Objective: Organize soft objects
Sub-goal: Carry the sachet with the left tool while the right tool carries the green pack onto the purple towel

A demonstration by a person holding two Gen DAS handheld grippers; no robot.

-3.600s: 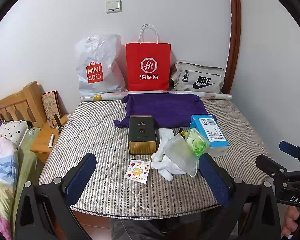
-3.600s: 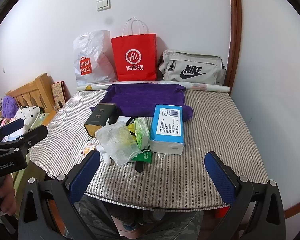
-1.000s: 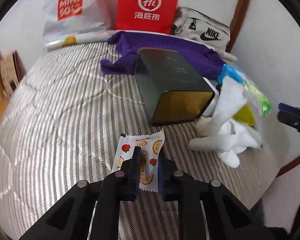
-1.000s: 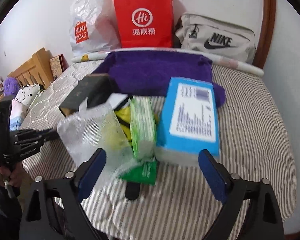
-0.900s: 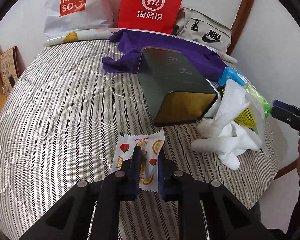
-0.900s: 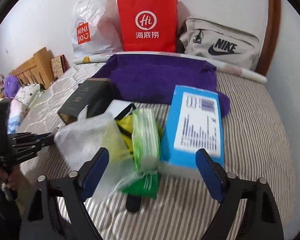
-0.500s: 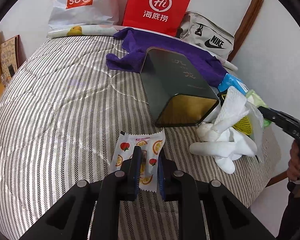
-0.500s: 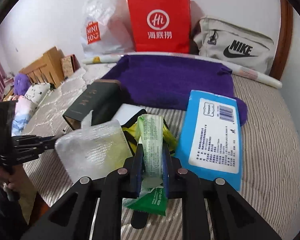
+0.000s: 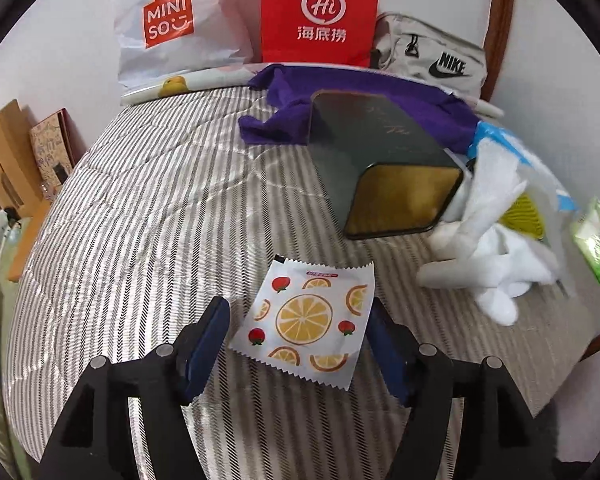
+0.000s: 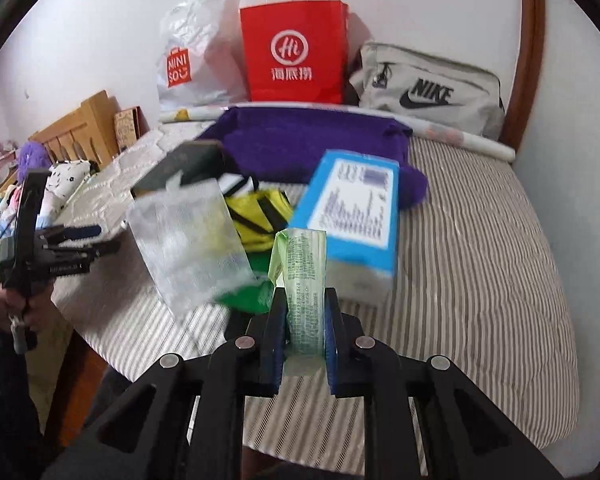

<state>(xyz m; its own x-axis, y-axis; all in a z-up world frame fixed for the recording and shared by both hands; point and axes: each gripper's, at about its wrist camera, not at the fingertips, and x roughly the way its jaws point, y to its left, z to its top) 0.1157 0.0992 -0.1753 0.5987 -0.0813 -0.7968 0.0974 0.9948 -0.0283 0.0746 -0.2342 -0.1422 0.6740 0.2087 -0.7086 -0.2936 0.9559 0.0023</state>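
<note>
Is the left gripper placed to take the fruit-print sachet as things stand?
Probably yes. The left gripper has its jaws opening, one on each side of the fruit-print sachet, which lies flat on the striped mattress with nothing on top. The dark tin sits clear behind.

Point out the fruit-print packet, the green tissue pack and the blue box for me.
Fruit-print packet (image 9: 305, 314): left wrist view, on the big orange slice.
Green tissue pack (image 10: 304, 276): right wrist view, on its printed face above the pads.
Blue box (image 10: 354, 200): right wrist view, on its label.
</note>
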